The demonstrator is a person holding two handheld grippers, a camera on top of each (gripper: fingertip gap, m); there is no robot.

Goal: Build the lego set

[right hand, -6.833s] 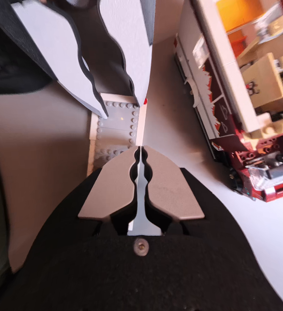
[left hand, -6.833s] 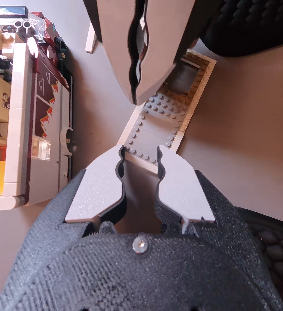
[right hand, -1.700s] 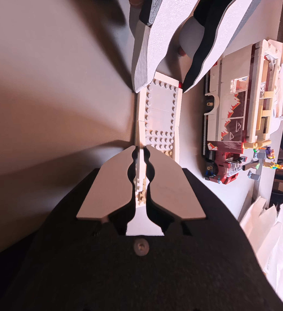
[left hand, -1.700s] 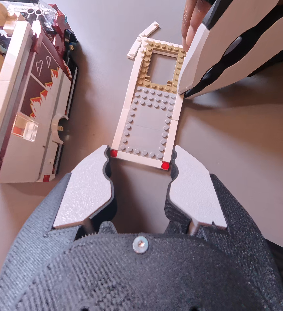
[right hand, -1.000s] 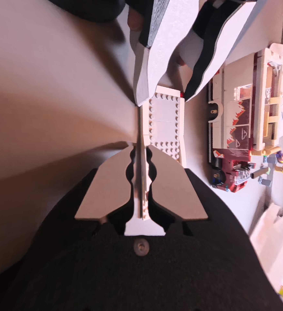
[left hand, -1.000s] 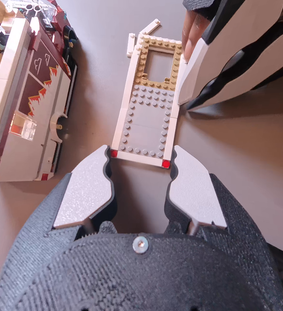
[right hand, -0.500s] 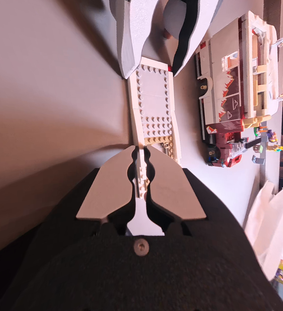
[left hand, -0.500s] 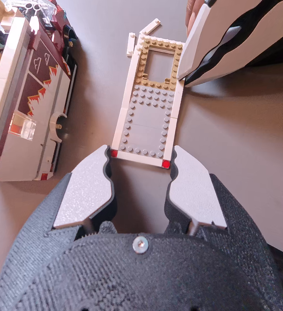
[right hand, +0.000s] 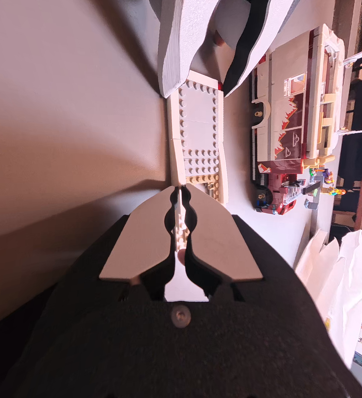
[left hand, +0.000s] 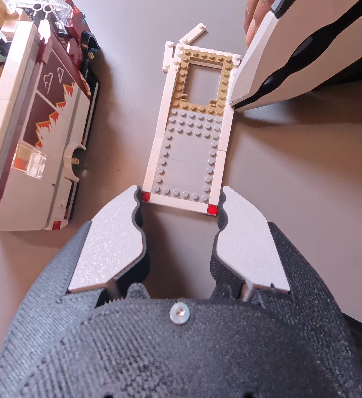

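A long brick panel lies flat on the brown table, with grey plates, white edge strips, a tan window frame at the far end and red studs at the near corners. My left gripper is shut on the panel's near end, one pad against each red-studded corner. It also shows at the panel's far end in the right wrist view. My right gripper, turned on its side, is shut on the panel's white edge strip beside the tan frame. In the left wrist view its tip meets the panel's right edge.
A large white and dark-red brick van stands left of the panel, also in the right wrist view. Two loose white plates lie past the panel's far end. A hand shows behind the right gripper. Paper sheets lie at the right.
My right gripper's jaws have closed further onto the white edge strip and shifted along the edge toward the tan frame. My left gripper and the panel have stayed put.
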